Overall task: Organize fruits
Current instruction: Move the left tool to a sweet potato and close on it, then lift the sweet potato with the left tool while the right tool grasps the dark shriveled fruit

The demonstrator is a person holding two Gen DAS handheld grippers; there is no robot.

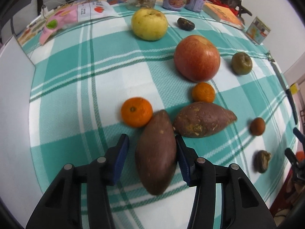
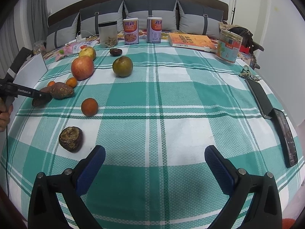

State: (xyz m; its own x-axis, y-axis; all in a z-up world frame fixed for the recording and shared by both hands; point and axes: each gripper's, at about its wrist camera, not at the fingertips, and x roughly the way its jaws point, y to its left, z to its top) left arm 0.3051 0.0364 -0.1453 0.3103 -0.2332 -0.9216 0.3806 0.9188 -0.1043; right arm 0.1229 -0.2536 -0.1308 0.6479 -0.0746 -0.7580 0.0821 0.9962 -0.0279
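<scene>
My left gripper [image 1: 151, 137] points down over a dark purple sweet potato [image 1: 156, 152] lying on the checked cloth. Its right pad [image 1: 183, 158] touches the potato; the left pad [image 1: 120, 158] stands a little clear of it. A mandarin [image 1: 136, 111] and a second sweet potato [image 1: 204, 119] lie just beyond, then a smaller mandarin [image 1: 203, 92], a red apple [image 1: 197, 57], a yellow apple [image 1: 149, 23] and a green-brown pear [image 1: 242, 63]. My right gripper [image 2: 155, 152] hangs open over bare cloth. A shrivelled brown fruit [image 2: 71, 139] lies to its left, and a reddish round fruit [image 2: 89, 106] farther off.
Along the back edge stand a clear jar [image 2: 107, 34], two cans [image 2: 130, 31], a book [image 2: 191, 40] and a plastic tub [image 2: 228, 46]. A dark date [image 2: 115, 52] lies near them. A phone [image 2: 286, 137] and a black case [image 2: 259, 97] lie at the right edge. A white board [image 2: 31, 66] stands at the left.
</scene>
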